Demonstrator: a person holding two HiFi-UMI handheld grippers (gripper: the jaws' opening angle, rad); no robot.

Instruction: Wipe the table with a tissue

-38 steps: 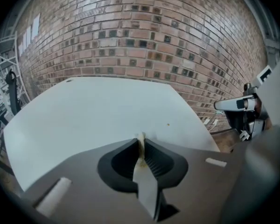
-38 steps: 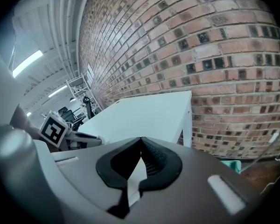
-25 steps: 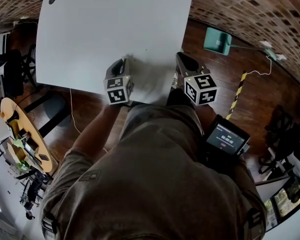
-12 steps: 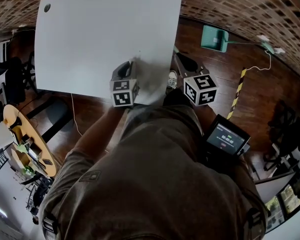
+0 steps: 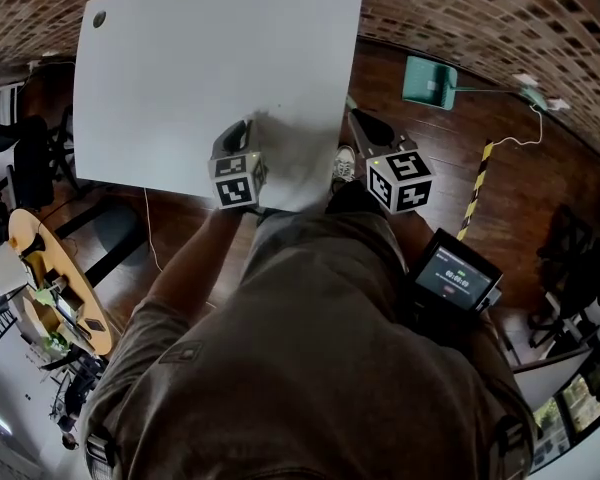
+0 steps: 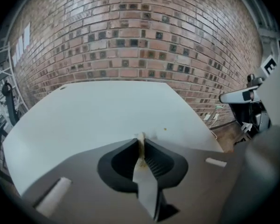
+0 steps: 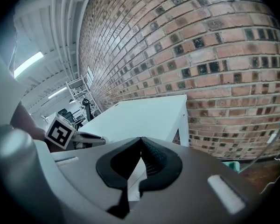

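Left gripper view shows left claw (image 6: 141, 139) pinching a thin, yellow-stained tissue (image 6: 140, 149); right claw (image 7: 141, 139) clenched, empty.

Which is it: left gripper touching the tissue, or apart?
Touching. The left gripper view shows the left gripper shut on the tissue, a thin white strip pinched between its jaws.

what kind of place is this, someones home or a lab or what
Probably a lab or workshop-style office rather than a home: a bare brick wall, a plain white table on a wood floor, an office chair off to the side, and yellow-black hazard tape on the floor.
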